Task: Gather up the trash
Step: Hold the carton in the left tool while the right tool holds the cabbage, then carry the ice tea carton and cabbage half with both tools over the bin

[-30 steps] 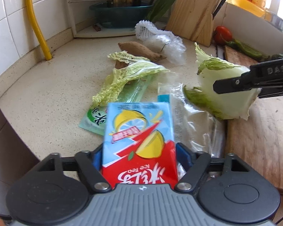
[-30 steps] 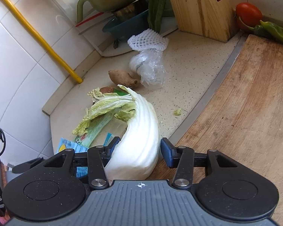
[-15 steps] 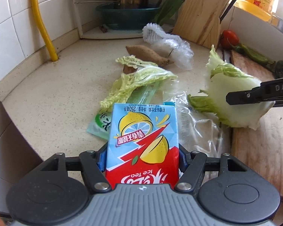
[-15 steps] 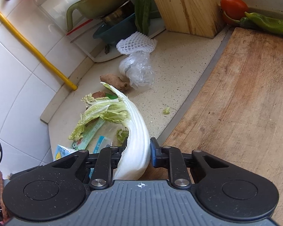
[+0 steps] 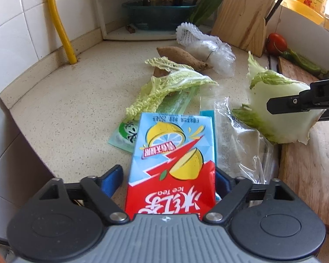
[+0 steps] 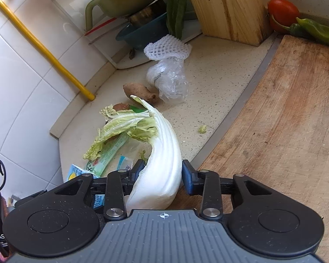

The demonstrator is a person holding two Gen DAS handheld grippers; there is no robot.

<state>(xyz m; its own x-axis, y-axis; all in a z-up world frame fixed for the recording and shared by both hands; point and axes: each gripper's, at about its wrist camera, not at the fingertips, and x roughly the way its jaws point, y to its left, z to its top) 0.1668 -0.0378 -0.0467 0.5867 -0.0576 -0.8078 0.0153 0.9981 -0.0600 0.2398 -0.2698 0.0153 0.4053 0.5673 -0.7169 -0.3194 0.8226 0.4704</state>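
A red and blue ice tea carton (image 5: 171,153) stands tilted between the fingers of my left gripper (image 5: 167,175). Its jaws are opening: the left pad (image 5: 115,175) has come clear of the carton, while the right pad sits by its edge. My right gripper (image 6: 162,171) has a white cabbage leaf (image 6: 162,153) between its pads, still pinched narrow while the jaws are opening. In the left wrist view that leaf (image 5: 280,114) hangs at the cutting board's edge under a right fingertip (image 5: 296,103). A corner of the carton (image 6: 73,174) shows low on the left.
On the counter lie a loose cabbage leaf (image 5: 164,85), a green wrapper (image 5: 125,131), a clear wrapper (image 5: 236,140), a sweet potato (image 5: 182,57), a plastic bag (image 6: 168,81) and foam net (image 6: 166,48). The wooden cutting board (image 6: 285,120) lies right; knife block (image 5: 245,15), tomato (image 6: 283,11) and yellow pipe (image 5: 59,22) stand behind.
The left jaws have spread and the carton now leans with a gap at its left side. The right jaws squeezed the cabbage leaf thin, then eased a little.
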